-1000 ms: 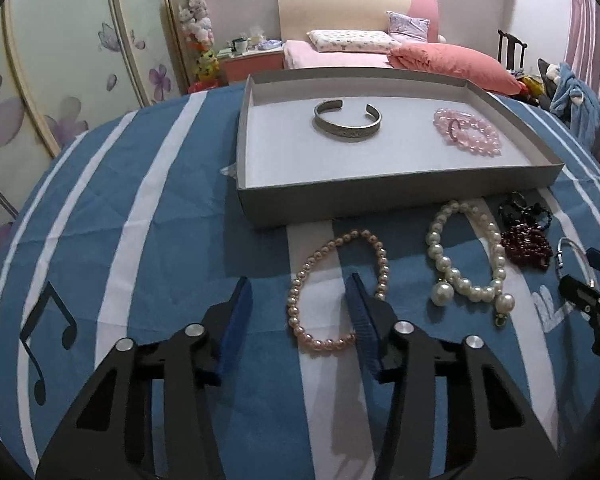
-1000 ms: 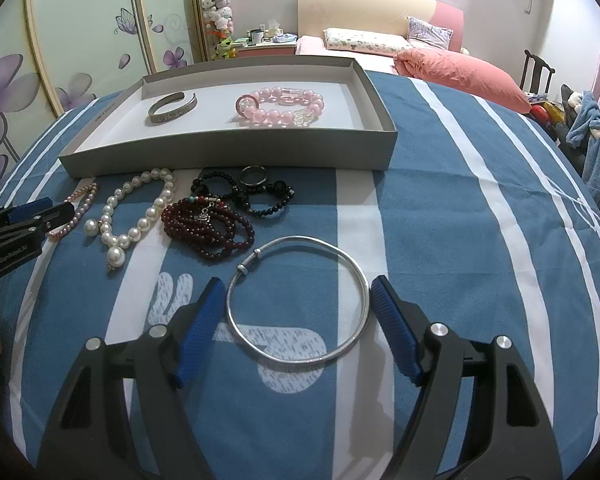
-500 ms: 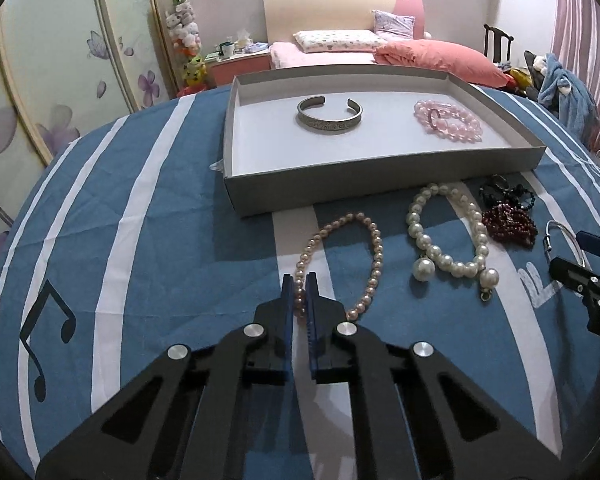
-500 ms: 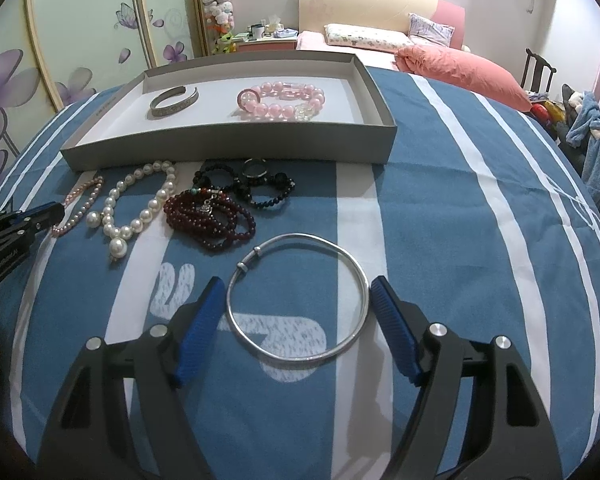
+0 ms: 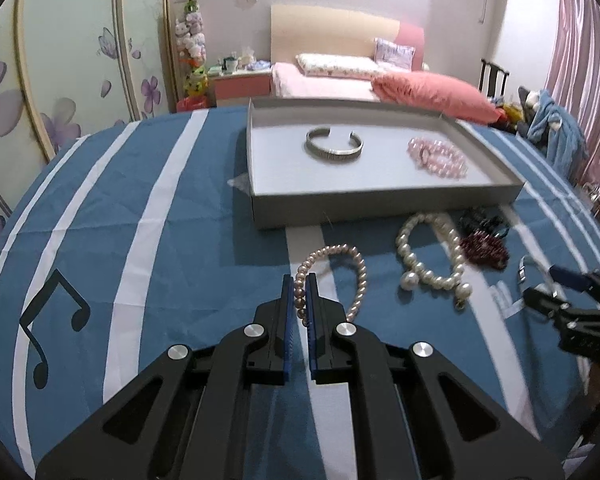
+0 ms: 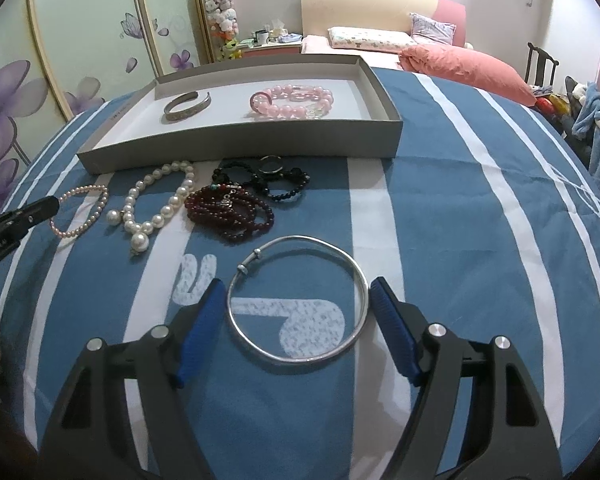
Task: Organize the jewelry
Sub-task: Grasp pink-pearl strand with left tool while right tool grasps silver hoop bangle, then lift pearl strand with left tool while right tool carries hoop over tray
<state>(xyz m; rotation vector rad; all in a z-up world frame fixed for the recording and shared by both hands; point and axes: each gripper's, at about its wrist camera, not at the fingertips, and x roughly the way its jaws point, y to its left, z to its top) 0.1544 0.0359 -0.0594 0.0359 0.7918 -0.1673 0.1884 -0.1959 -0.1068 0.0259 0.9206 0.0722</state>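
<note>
Pinching the pink pearl bracelet [image 5: 332, 276] on the cloth, left gripper [image 5: 299, 280] is clamped, right gripper [image 6: 294, 300] spread around the silver bangle [image 6: 300, 300]; two pieces sit in the tray [image 5: 380, 202], five remain outside.

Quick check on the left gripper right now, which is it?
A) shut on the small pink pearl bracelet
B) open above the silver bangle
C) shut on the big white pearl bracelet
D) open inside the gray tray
A: in the left wrist view the left gripper has its blue pads closed on the near side of the small pink pearl bracelet, which sits on the blue striped cloth in front of the gray tray.
</note>
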